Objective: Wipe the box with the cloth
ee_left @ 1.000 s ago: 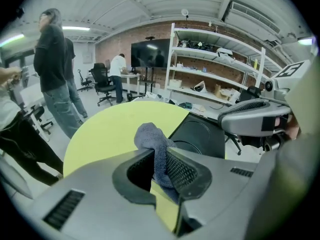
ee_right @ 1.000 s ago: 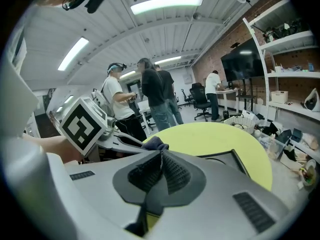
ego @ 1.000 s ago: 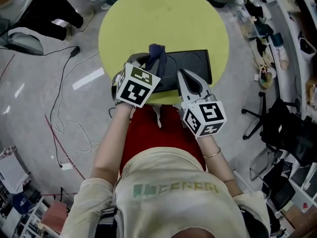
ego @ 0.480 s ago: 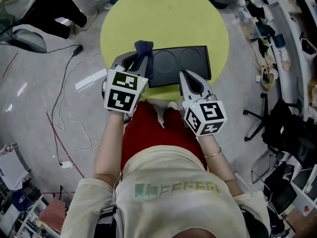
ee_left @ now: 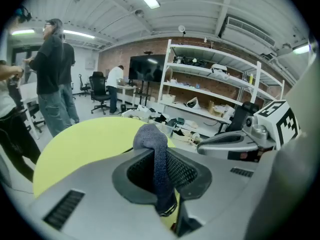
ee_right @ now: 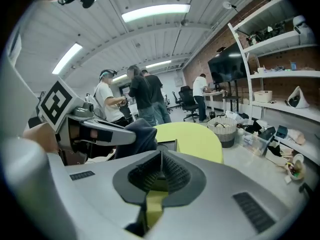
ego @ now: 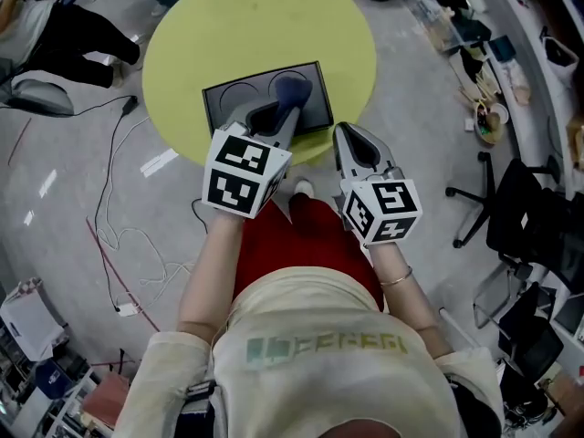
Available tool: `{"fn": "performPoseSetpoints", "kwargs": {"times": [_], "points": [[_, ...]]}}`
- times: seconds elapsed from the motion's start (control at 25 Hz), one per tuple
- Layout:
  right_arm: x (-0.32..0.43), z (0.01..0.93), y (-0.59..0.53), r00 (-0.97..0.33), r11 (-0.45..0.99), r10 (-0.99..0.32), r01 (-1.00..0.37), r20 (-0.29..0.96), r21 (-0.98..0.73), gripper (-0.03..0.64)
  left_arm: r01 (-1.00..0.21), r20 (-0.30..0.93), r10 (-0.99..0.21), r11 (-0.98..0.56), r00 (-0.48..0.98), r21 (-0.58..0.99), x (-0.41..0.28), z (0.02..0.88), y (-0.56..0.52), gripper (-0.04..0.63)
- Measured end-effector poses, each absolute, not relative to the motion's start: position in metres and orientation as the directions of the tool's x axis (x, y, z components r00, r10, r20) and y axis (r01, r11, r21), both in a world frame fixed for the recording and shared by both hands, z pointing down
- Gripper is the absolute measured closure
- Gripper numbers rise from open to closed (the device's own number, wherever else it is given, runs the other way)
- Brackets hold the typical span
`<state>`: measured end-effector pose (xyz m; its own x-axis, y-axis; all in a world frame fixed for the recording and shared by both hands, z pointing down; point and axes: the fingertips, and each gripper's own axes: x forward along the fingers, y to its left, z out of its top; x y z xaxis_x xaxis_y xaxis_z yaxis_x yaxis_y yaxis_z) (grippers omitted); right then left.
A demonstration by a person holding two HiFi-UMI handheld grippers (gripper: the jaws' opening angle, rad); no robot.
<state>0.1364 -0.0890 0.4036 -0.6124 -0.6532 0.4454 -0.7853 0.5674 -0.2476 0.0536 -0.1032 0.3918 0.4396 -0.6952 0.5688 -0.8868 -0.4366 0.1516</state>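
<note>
Cloth [ee_left: 153,140] between left gripper [ee_left: 156,159] fingers [ee_left: 188,173], over box [ego: 224,108]

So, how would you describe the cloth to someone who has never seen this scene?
Find the round yellow-green table; near its edge closest to the person lies a flat black box. Over the box's right part in the head view, the left gripper is shut on the cloth, a dark blue bunched wad. It is the only soft, blue thing among the grey jaws and the black box.

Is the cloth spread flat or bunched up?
Bunched: the cloth is a narrow wad pinched in the left gripper, its rounded end sticking out past the jaws.
</note>
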Motion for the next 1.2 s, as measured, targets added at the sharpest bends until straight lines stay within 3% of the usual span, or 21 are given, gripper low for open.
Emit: {"fn": "performPoseSetpoints", "kwargs": {"times": [0.2, 0.4, 0.6, 1.2], "points": [[0.178, 0.408, -0.087, -0.608, 0.555, -0.650, -0.790, 0.456, -0.262, 0.578, -0.857, 0.555, -0.665, -0.474, 0.499, 0.202, 0.122, 0.396, -0.115, 0.532], [0.190, 0.417, -0.087, -0.608, 0.553, -0.635, -0.789, 0.476, -0.268, 0.578, -0.873, 0.604, -0.645, -0.445, 0.468, 0.202, 0.134, 0.427, -0.116, 0.532], [0.174, 0.424, -0.084, -0.620, 0.572, -0.610, -0.776, 0.494, -0.267, 0.578, -0.896, 0.664, -0.630, -0.419, 0.402, 0.145, 0.106, 0.452, -0.105, 0.532], [0.059, 0.422, -0.067, -0.689, 0.678, -0.517, -0.692, 0.509, -0.248, 0.578, -0.948, 0.694, -0.653, -0.286, 0.302, 0.143, -0.021, 0.462, -0.061, 0.532]]}}
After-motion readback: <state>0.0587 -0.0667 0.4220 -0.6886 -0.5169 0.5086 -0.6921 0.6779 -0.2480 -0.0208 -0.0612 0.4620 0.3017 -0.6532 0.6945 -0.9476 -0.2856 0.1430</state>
